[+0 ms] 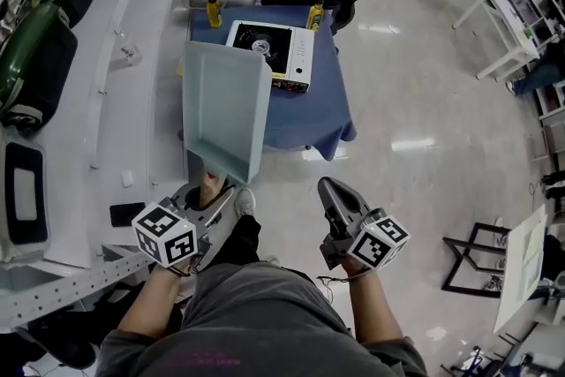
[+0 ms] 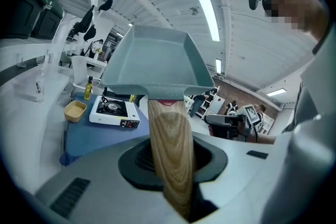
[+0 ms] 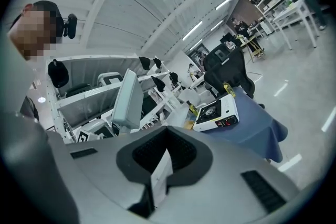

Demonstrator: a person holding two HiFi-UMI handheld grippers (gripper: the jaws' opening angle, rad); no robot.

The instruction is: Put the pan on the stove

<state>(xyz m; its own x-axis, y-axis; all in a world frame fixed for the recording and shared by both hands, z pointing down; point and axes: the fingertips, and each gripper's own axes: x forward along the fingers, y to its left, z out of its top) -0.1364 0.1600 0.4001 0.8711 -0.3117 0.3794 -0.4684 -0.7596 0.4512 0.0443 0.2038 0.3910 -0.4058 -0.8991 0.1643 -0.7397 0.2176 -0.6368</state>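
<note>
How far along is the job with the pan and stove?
Done: the left claw grips the pale green square pan by its wooden handle, in the air. In hand: carrying it. Left: setting it on the white portable gas stove, whose burner is bare.

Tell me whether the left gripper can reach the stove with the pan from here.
Probably not yet. The left gripper grips the pan by its handle, but the stove sits farther ahead on the blue table. Its burner is bare and nothing blocks the way, so moving closer should do.
</note>
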